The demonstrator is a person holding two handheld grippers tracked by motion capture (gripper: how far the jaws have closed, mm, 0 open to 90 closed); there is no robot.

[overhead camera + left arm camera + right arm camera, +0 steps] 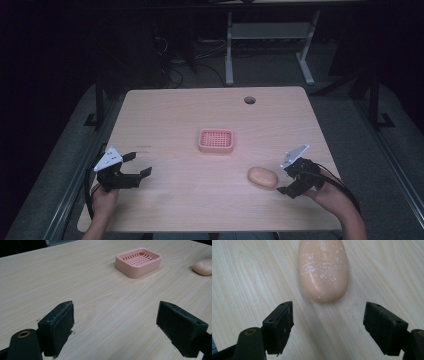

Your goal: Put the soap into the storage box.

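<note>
A peach bar of soap (262, 177) lies flat on the wooden table (190, 195), front right. My right gripper (284, 181) sits just right of it, jaws open; in the right gripper view the soap (323, 270) lies just ahead of the open gripper (328, 312), not between the pads. A pink slotted soap dish (216, 140) stands empty at the table's middle. My left gripper (139, 164) hovers near the front left, open and holding nothing. From the left gripper (115, 312) the dish (138, 262) is far ahead and the soap (203, 267) at the right edge.
A round cable hole (249, 100) sits near the table's far edge. Beyond the table, on the dark floor, stand the white legs of another desk (229, 55) and some cables. Bare wood lies between the two grippers.
</note>
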